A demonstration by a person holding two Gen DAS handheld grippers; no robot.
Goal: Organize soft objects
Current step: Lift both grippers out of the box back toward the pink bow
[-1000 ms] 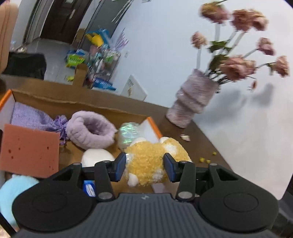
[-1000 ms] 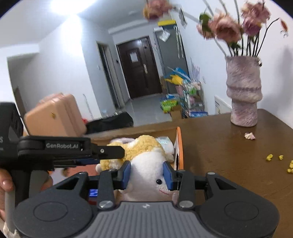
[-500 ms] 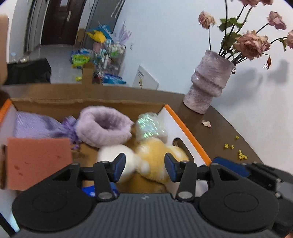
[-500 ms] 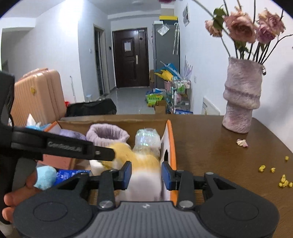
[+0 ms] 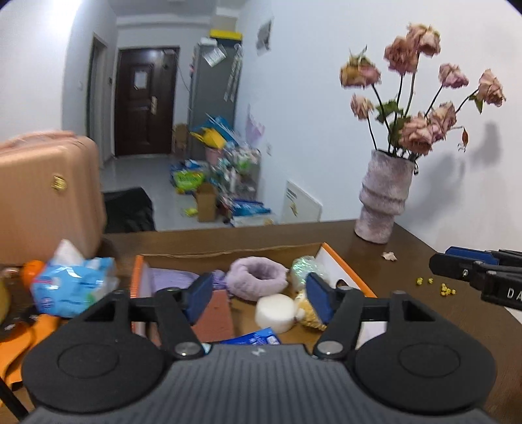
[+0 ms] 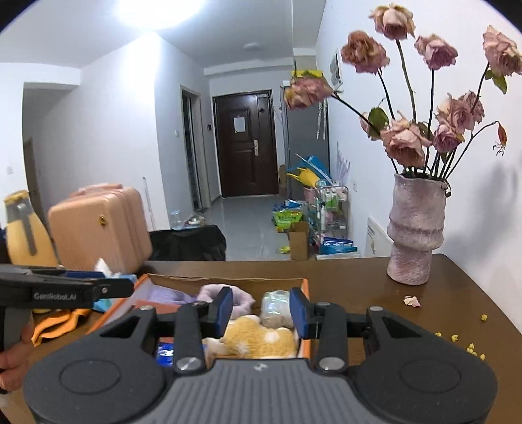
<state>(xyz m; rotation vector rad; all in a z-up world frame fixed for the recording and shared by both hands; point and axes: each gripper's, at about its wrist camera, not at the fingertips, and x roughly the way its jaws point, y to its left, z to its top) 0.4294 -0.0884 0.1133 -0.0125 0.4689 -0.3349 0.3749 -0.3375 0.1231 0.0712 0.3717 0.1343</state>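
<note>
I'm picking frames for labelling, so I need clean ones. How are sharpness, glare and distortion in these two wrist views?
Left wrist view: motion blur smears the suitcase and the flowers; the box is only soft. Right wrist view: sharper, but the ceiling light blows out to white glare, and the vase throws a soft shadow on the wall. Both show fisheye bending, with dark corners.

Glossy dark wood surface (image 5: 424, 257), raw brown cardboard box (image 5: 228, 251) with orange edging, fluffy lilac cloth ring (image 5: 257, 277) inside the box, fuzzy yellow plush toy (image 6: 257, 339) lying beside it, rough matt vase (image 6: 416, 228).
</note>
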